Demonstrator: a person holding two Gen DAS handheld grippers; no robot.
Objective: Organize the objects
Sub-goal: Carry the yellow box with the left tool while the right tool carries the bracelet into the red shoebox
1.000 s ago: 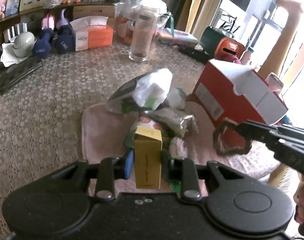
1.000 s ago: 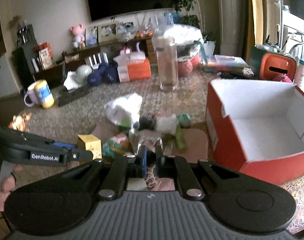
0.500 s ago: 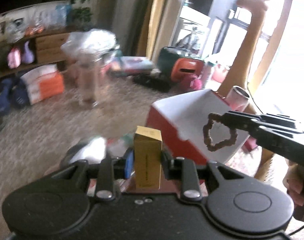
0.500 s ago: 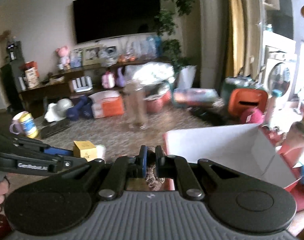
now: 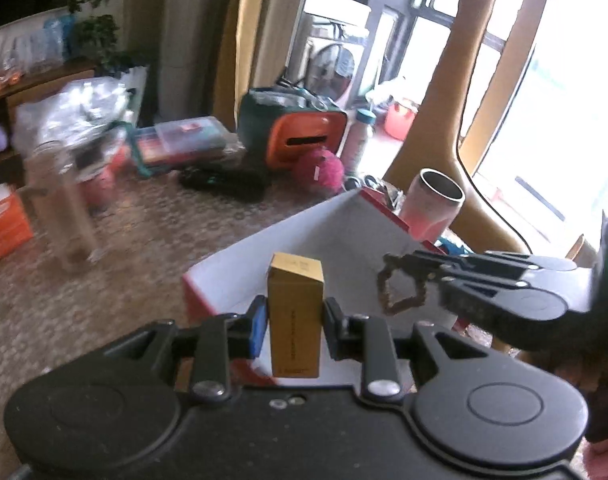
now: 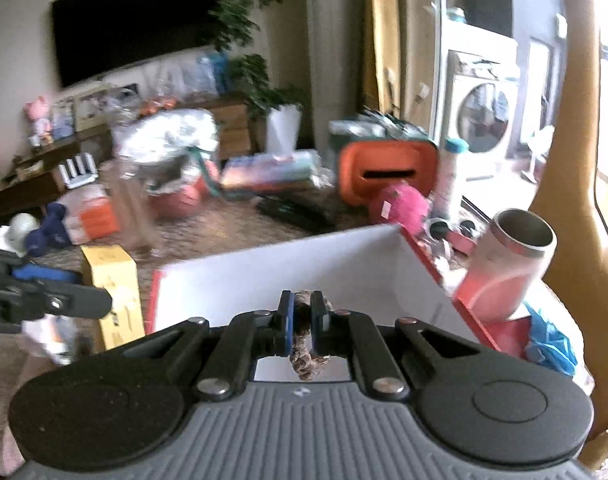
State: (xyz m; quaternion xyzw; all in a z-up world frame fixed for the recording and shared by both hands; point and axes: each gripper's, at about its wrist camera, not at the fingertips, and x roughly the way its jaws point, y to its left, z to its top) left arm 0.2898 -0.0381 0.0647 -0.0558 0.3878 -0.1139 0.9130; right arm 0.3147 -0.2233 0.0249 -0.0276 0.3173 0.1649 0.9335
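Open red box [image 5: 304, 240] with white inside sits on the table, both grippers held over it, likely for dropping items in. Left gripper [image 5: 292, 328] is clamped on an upright yellow carton [image 5: 295, 312], poised at the box's near wall. Right gripper [image 6: 302, 316], fingers narrow, pinches a brown bead bracelet [image 5: 399, 292] dangling above the box interior.

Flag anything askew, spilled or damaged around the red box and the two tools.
Nothing stands out. The left tool holds the yellow carton upright; the right tool grips the brown bead loop, which dangles over the open red box. The steel tumbler behind the box only appears tilted, probably from the fisheye lens.
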